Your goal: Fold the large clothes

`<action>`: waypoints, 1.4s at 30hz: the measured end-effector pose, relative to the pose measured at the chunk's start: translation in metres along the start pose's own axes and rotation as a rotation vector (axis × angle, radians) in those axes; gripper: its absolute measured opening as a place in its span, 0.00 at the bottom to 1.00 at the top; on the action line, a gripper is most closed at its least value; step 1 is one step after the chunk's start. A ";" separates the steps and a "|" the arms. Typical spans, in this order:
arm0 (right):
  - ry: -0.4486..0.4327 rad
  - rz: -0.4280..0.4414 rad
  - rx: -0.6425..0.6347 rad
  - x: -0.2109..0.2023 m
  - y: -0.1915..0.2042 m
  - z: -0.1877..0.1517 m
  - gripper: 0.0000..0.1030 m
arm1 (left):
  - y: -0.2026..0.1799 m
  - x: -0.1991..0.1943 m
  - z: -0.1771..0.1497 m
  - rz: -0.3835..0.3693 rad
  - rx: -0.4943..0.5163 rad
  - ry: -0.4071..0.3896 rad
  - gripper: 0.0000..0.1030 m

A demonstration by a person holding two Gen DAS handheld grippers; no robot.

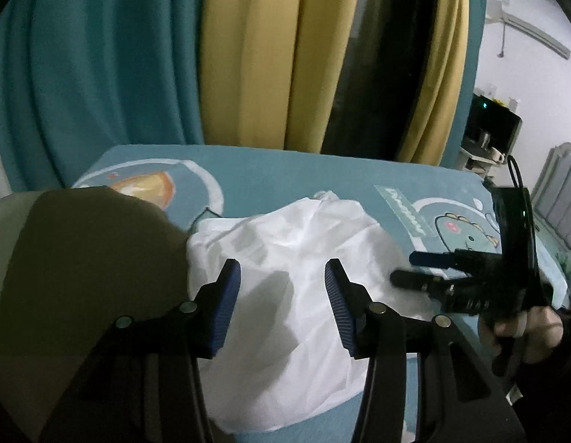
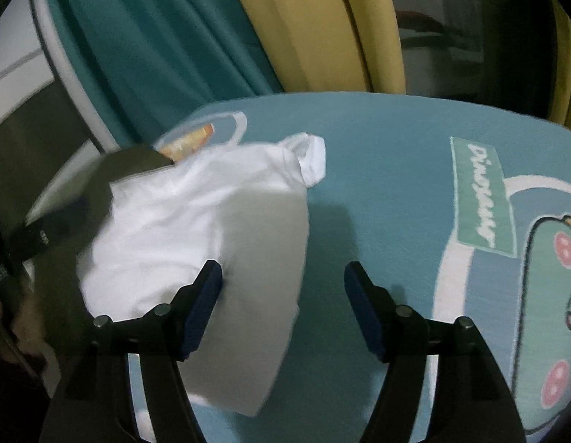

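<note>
White shirt (image 1: 285,258), bunched on bed (image 1: 278,173). Left gripper (image 1: 281,280) and right gripper (image 2: 283,284): jaws apart, empty, over shirt. Risk: grabbing several layers, crooked fold.

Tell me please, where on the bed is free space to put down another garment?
Free: the blue sheet between the white garment and the Dinosaur print, and the strip behind the garment toward the curtains. Crowded: left side, where the olive-brown cloth borders the garment.
</note>
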State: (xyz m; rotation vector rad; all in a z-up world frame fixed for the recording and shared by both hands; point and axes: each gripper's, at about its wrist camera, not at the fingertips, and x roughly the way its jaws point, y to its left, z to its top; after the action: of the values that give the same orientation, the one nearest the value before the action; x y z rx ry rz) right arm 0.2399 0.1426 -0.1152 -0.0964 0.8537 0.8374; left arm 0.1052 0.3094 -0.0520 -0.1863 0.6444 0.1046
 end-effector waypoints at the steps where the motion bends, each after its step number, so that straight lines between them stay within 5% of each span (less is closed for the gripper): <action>1: 0.006 -0.007 -0.006 0.001 0.000 -0.002 0.67 | -0.001 0.005 0.001 -0.009 0.002 0.011 0.49; 5: 0.012 -0.015 -0.014 0.001 -0.003 -0.008 0.70 | -0.004 0.040 -0.006 -0.037 0.026 0.114 0.49; 7: 0.014 -0.016 -0.014 0.000 -0.005 -0.011 0.74 | 0.002 0.060 -0.015 0.027 0.012 0.185 0.49; 31: 0.028 0.013 0.004 -0.026 -0.010 -0.041 0.77 | 0.007 0.027 -0.049 0.087 -0.103 0.181 0.49; 42: 0.033 -0.004 0.001 -0.042 -0.019 -0.054 0.77 | -0.008 0.018 -0.059 0.142 -0.080 0.200 0.50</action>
State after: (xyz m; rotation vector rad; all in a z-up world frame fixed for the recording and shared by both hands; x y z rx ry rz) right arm 0.2039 0.0827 -0.1268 -0.1112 0.8848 0.8336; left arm 0.0862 0.2902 -0.1075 -0.2295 0.8536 0.2507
